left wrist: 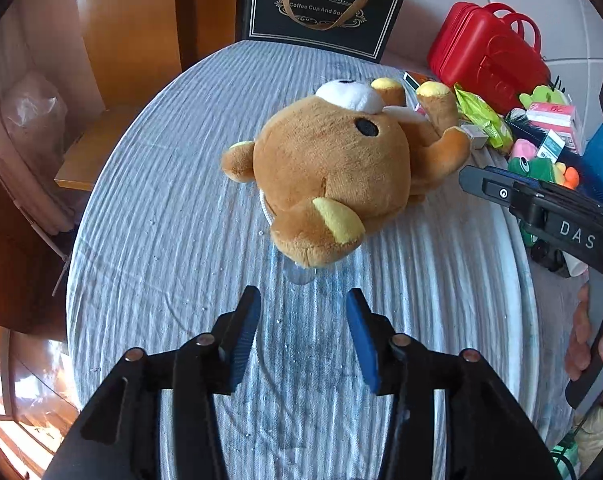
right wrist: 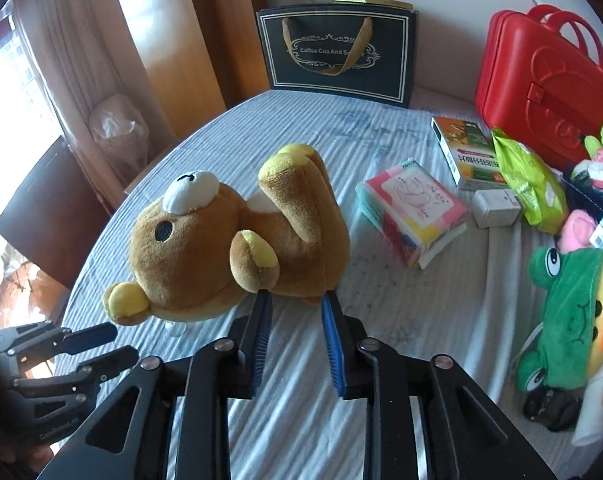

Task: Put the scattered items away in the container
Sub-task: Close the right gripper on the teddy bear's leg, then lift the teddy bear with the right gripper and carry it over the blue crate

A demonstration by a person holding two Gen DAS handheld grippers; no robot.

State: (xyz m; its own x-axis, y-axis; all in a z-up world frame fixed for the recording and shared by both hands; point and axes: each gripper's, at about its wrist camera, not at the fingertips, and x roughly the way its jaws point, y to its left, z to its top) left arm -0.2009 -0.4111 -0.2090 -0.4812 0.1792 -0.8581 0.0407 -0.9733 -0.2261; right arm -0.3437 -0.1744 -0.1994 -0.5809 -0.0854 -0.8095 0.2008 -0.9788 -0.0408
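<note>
While brown plush bear (right wrist: 221, 248) lies on back, left tool (left wrist: 303, 300) apart; right tool (right wrist: 295, 298) apart, empty.

In your right wrist view the teddy bear (right wrist: 237, 236) lies on its back on the table (right wrist: 401, 312), centre-left of frame. The gift bag (right wrist: 337, 56) stands behind it at top centre, the suitcase (right wrist: 541, 76) at upper right. A tissue pack (right wrist: 413, 216) lies right of the bear; beyond it, boxes and a pouch (right wrist: 525, 184). The frog toy (right wrist: 569, 312) lies at the right edge.
</note>
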